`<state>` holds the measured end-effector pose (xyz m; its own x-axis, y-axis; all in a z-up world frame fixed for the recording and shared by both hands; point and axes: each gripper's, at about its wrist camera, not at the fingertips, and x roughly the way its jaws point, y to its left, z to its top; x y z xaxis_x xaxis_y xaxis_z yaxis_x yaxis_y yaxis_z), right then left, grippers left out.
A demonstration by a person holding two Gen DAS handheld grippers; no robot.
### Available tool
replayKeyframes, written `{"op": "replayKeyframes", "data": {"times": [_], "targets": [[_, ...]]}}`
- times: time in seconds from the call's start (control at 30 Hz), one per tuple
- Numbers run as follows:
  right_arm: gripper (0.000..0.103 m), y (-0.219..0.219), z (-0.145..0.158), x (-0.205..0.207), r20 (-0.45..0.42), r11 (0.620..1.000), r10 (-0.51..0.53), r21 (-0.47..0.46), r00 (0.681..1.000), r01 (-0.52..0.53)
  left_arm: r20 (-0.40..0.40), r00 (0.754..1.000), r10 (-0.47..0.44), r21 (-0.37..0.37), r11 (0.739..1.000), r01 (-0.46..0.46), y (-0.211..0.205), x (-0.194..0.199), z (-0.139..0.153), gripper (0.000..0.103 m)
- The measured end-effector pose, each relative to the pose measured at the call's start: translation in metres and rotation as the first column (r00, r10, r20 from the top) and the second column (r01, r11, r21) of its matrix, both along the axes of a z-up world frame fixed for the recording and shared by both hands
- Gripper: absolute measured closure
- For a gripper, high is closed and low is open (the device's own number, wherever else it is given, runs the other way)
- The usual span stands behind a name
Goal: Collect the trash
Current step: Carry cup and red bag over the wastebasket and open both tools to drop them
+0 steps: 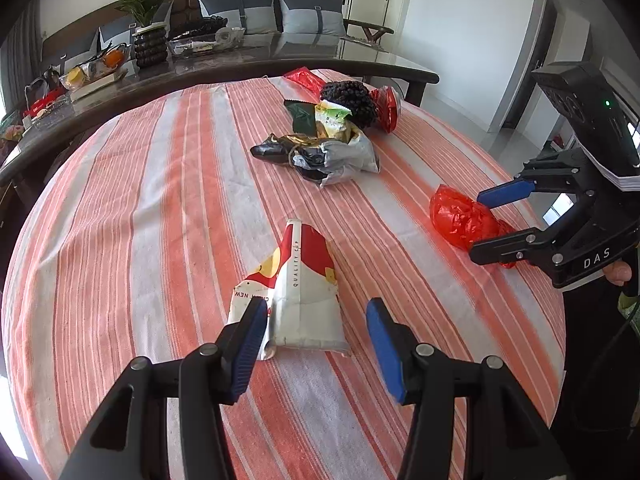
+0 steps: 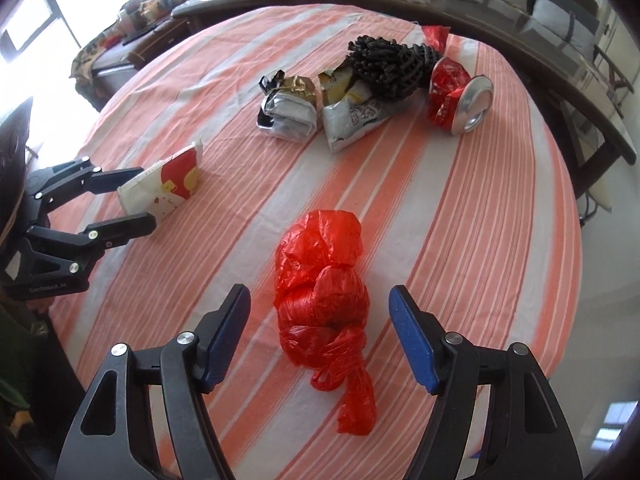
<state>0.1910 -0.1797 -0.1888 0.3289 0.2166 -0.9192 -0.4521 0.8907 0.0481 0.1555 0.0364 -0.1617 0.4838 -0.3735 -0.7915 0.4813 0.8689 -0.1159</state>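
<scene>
A flattened red, white and yellow paper cup [image 1: 298,292] lies on the striped tablecloth [image 1: 140,220]. My left gripper [image 1: 316,320] is open with its fingers on either side of the cup's near end; it also shows in the right wrist view [image 2: 134,196] around the cup [image 2: 168,188]. A knotted red plastic bag [image 2: 324,304] lies between the open fingers of my right gripper [image 2: 320,316], seen also in the left wrist view [image 1: 486,222] at the bag [image 1: 460,220]. A pile of wrappers [image 1: 324,148], black mesh [image 1: 352,100] and a crushed red can [image 2: 458,98] lies further back.
A dark glass-topped table [image 1: 280,52] with a potted plant [image 1: 148,28], fruit and trays stands behind the cloth-covered table. A sofa with grey cushions [image 1: 308,12] is behind that. The cloth's right edge drops to the floor [image 1: 492,120].
</scene>
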Motion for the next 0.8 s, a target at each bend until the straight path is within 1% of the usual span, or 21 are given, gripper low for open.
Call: {"op": "replayKeyframes", "data": {"times": [0.13, 0.2, 0.23, 0.27, 0.37, 0.53, 0.67, 0.8], "targets": [[0.03, 0.01, -0.005, 0.005, -0.015, 0.998, 0.035, -0.051, 0.999, -0.035, 0.0, 1.0, 0.01, 0.041, 0.999, -0.01, -0.007, 0.002, -0.003, 0.051], [0.036, 0.01, -0.005, 0.007, -0.015, 0.998, 0.023, -0.058, 1.0, -0.024, 0.0, 1.0, 0.017, 0.044, 0.999, -0.017, -0.008, 0.002, -0.004, 0.067], [0.052, 0.009, -0.004, 0.006, -0.015, 0.998, 0.015, -0.061, 1.0, -0.015, 0.001, 1.0, 0.019, 0.042, 0.999, -0.019, -0.007, 0.002, -0.003, 0.068], [0.061, 0.007, -0.002, 0.006, -0.016, 0.998, 0.01, -0.062, 1.0, -0.011, 0.003, 1.0, 0.023, 0.034, 0.999, -0.023, -0.006, 0.002, -0.002, 0.07], [0.062, -0.002, 0.006, 0.001, 0.011, 0.999, -0.016, -0.034, 1.0, 0.016, 0.004, 0.999, 0.033, -0.002, 0.999, -0.033, -0.003, 0.0, 0.003, 0.073], [0.062, -0.026, 0.018, -0.002, 0.025, 0.993, -0.098, 0.07, 0.995, 0.096, 0.003, 0.999, 0.044, -0.057, 0.997, -0.044, -0.012, -0.004, 0.016, 0.074], [0.062, -0.046, 0.02, -0.003, 0.03, 0.981, -0.154, 0.125, 0.988, 0.15, 0.0, 1.0, 0.016, -0.093, 0.996, -0.016, -0.034, -0.009, 0.03, 0.074], [0.062, -0.078, 0.026, -0.007, 0.035, 0.959, -0.226, 0.181, 0.973, 0.217, 0.011, 0.999, -0.032, -0.122, 0.992, 0.033, -0.071, -0.014, 0.044, 0.074]]}}
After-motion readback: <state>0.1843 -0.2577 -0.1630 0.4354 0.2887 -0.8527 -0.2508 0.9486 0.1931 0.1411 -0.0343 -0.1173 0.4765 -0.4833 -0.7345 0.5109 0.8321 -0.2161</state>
